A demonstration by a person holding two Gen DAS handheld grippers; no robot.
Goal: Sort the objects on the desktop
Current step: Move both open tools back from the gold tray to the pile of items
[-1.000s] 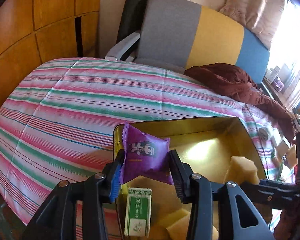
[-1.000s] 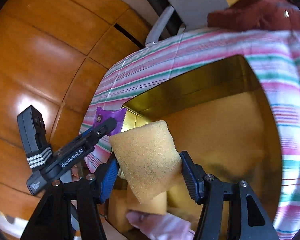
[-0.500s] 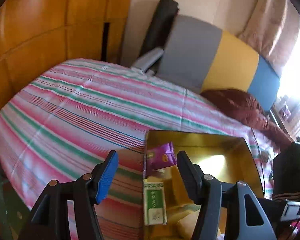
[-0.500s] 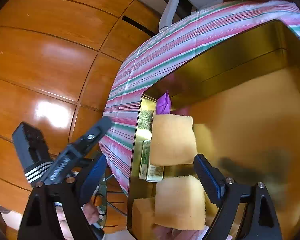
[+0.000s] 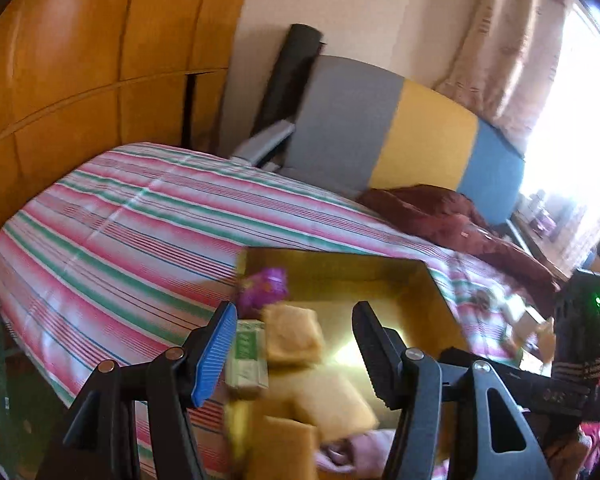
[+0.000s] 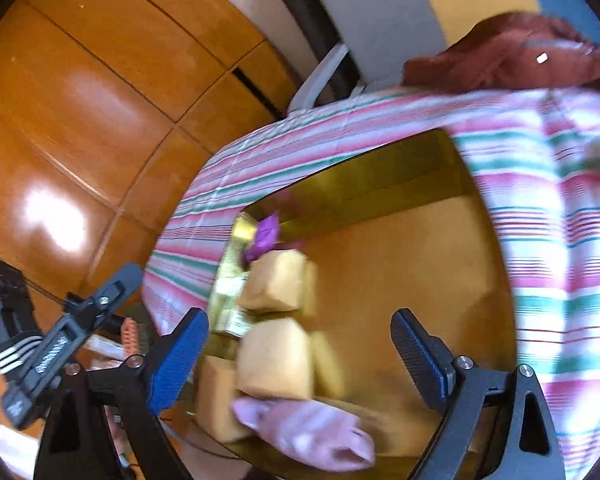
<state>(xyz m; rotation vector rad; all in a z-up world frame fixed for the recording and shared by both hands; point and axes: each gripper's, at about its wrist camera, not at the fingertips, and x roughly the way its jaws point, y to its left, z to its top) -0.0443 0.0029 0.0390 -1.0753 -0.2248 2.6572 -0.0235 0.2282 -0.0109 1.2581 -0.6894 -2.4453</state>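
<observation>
Left wrist view: the left tongs [image 5: 296, 354] stand apart and empty — the purple packet [image 5: 265, 290] they gripped a second ago now lies in the gold tray [image 5: 340, 258].

Right wrist view: the right tongs [image 6: 300, 354] likewise gape, their sponge [image 6: 278, 280] dropped inside; both deliveries look done.

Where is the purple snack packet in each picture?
Left wrist: purple snack packet sits in the gold box's far left corner, above the left fingers.
Right wrist: purple snack packet left of centre, same far corner.
Shared landmark: the yellow sponge just below it.
</observation>
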